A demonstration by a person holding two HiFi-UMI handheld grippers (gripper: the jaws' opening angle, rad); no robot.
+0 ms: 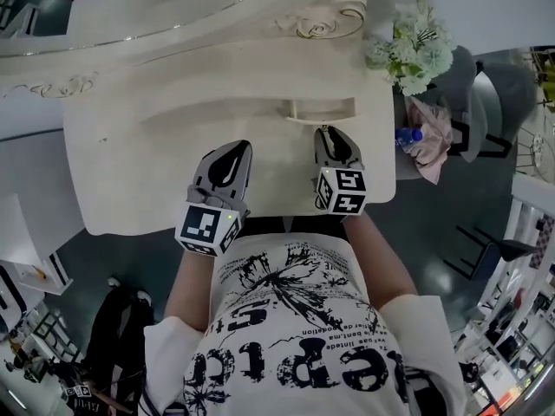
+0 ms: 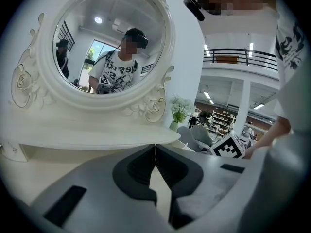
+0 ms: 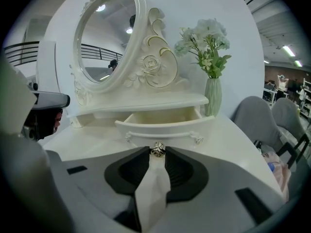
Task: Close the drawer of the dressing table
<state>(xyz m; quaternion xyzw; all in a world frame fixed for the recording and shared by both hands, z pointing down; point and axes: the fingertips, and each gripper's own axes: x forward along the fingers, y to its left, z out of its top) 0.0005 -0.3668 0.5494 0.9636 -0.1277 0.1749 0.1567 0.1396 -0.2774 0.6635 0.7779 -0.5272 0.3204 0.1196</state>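
Observation:
The cream dressing table [image 1: 130, 146] has a small drawer [image 1: 321, 108] under its mirror shelf, and it stands pulled out. In the right gripper view the open drawer [image 3: 163, 122] shows its empty inside and its curved front. Its small metal knob [image 3: 157, 150] sits right between the tips of my right gripper [image 3: 157, 152], and the jaws close against it on both sides. From the head view, the right gripper [image 1: 332, 133] points at the drawer front. My left gripper [image 1: 232, 148] hovers over the tabletop to the left, shut [image 2: 155, 147] and empty.
An oval mirror [image 2: 109, 42] in a carved frame rises behind the shelf. A vase of pale flowers [image 3: 212, 93] stands at the table's right end. Grey chairs [image 1: 486, 94] and a pink cloth with a bottle [image 1: 427, 141] lie right of the table.

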